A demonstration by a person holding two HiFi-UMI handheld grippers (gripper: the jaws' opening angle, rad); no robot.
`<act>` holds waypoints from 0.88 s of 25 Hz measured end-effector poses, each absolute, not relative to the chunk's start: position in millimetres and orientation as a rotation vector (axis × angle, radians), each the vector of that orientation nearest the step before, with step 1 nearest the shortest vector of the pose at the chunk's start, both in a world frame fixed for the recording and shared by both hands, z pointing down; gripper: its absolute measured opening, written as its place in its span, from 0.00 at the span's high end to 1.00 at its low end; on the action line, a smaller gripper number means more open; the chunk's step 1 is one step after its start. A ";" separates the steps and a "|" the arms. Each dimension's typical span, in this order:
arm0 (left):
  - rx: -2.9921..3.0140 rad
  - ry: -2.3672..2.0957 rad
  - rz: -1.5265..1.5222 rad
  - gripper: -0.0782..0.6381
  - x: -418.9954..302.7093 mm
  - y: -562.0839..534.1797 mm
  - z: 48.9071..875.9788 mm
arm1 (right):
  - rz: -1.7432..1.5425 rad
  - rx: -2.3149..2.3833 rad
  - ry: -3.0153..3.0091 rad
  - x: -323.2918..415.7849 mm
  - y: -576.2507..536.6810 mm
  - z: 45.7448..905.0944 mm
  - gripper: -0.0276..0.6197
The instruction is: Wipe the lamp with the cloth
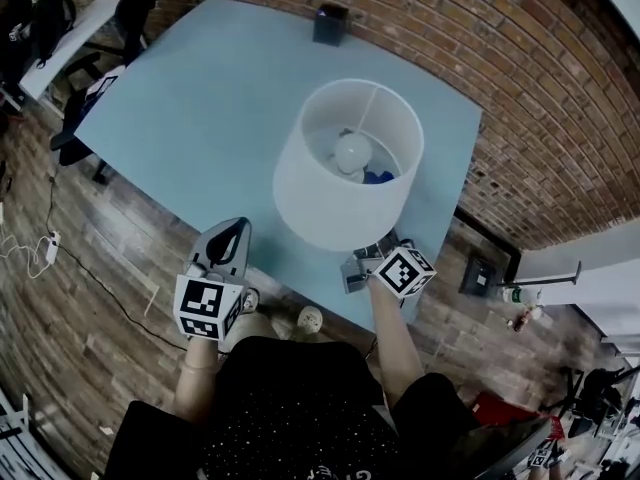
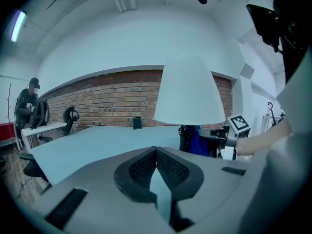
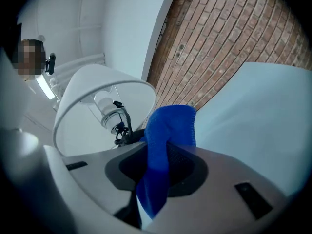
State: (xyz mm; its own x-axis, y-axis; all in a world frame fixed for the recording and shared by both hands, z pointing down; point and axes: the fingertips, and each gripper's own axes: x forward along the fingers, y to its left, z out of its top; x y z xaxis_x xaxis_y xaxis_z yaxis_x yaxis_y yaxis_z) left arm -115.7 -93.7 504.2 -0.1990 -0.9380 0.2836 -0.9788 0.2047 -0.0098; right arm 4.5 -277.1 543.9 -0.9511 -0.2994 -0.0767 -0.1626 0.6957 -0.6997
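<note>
While the pale blue table (image 1: pixel 200 98) takes up most of the scene, the lamp (image 1: pixel 330 193) stands upright on its right near part, close to the near edge, with its long axis vertical and its white shade flaring downward.

The left gripper (image 2: pixel 156 155) hangs off the near edge to the left of the lamp, apart from it. Its jaws are drawn together with nothing between them.

The right gripper (image 3: pixel 163 152) is the nearer one. It sits just under the shade's near right rim, and its jaws are clamped on the blue cloth (image 3: pixel 170 123), which sticks up past the tips and trails down behind them. From that gripper the shade's surface lies up and to the left, so I judge that the wipe turns on raising the cloth from below the rim onto the shade's wall, then sweeping around it.

The shade is open at the top. Inside it are the bulb (image 1: pixel 352 151) and its wire frame, and a patch of the blue cloth shows through from beneath.

A small dark box (image 1: pixel 330 24) stands at the far edge of the table. What it holds cannot be made out.
</note>
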 end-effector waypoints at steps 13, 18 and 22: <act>1.891 -2.225 0.247 0.88 -89.6 -103.7 502.8 | -0.946 -0.718 3.196 10.6 -283.5 614.6 0.81; 1.909 -2.224 0.218 0.88 -82.6 -104.6 498.1 | -1.066 -0.913 3.317 22.0 -292.3 633.2 0.81; 1.915 -2.203 0.138 0.88 -78.1 -103.9 495.7 | -1.104 -0.973 3.263 37.7 -301.9 620.7 0.81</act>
State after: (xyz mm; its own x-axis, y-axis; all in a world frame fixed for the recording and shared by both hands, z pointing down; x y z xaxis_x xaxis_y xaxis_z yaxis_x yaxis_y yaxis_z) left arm -78.1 -103.9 495.7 -0.1273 -0.9660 0.2249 -0.9865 0.1469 0.0724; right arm 37.7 -301.9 620.7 -0.7649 -0.3414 0.5463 -0.6029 0.6779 -0.4206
